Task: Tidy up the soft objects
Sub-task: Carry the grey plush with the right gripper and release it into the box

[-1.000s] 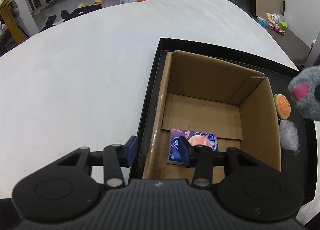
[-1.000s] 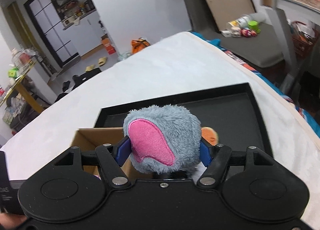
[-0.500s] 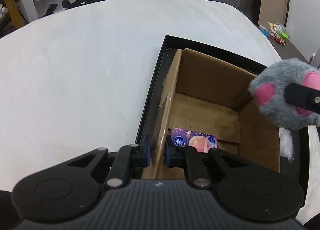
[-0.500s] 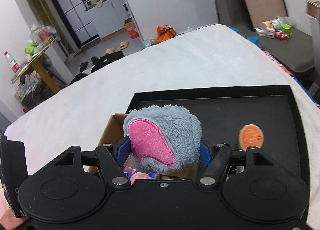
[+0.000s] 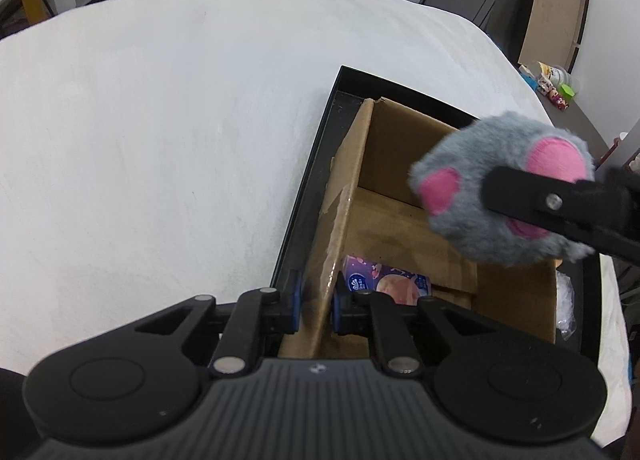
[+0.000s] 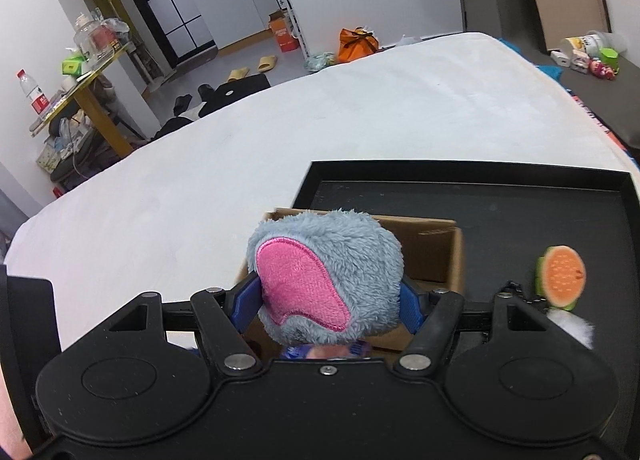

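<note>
The left tool (image 5: 314, 302) is pinching the cardboard box (image 5: 404, 220) wall, lower centre of frame, while the right tool (image 6: 328, 302) is gripping the plush toy (image 6: 324, 276) above it; releasing inside seems next.

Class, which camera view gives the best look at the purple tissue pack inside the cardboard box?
The left wrist view: the purple tissue pack lies in plain sight on the floor of the brown cardboard box. The right wrist view shows only a sliver beneath the grey plush toy.
</note>
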`<state>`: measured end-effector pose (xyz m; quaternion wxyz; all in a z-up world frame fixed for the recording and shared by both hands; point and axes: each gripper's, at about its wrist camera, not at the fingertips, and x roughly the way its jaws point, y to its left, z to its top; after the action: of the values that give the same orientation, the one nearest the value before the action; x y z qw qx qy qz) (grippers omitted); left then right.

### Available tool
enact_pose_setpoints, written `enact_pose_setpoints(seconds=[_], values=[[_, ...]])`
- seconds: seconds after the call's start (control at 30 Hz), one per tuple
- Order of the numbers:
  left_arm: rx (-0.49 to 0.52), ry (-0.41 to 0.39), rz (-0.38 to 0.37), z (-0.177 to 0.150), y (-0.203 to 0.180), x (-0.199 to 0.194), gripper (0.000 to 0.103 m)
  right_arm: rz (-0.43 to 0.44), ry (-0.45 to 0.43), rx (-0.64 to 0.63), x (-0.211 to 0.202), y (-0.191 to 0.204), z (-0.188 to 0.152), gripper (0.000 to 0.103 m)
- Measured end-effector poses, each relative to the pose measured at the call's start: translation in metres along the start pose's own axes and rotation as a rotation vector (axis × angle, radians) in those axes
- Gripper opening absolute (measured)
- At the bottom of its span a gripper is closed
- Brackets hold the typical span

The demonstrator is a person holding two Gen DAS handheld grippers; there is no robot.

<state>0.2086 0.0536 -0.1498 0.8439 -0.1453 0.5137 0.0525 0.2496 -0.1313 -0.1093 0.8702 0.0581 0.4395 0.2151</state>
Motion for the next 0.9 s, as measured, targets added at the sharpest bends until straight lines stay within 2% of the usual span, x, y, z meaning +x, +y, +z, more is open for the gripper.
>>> enact_pose_setpoints(seconds=[0.13, 0.37, 0.63, 0.83, 0.9], values=[[-0.014, 0.013, -0.022, 0.002, 0.006, 0.000, 0.014, 0.022, 0.019, 0.031, 0.009, 0.006, 0.002, 0.074], [-0.015, 0.021, -0.031, 0.005, 0.008, 0.002, 0.015, 0.013, 0.047, 0.055, 0.008, -0.002, -0.005, 0.074], [-0.007, 0.026, -0.038, 0.006, 0.007, 0.002, 0.016, -0.012, 0.030, 0.076, -0.014, -0.018, -0.013, 0.074], [0.011, 0.027, -0.007, 0.006, 0.000, 0.001, 0.018, -0.036, -0.015, 0.122, -0.038, -0.041, -0.012, 0.074], [0.012, 0.031, -0.002, 0.006, -0.002, 0.001, 0.022, -0.042, -0.023, 0.127, -0.044, -0.049, -0.012, 0.074]])
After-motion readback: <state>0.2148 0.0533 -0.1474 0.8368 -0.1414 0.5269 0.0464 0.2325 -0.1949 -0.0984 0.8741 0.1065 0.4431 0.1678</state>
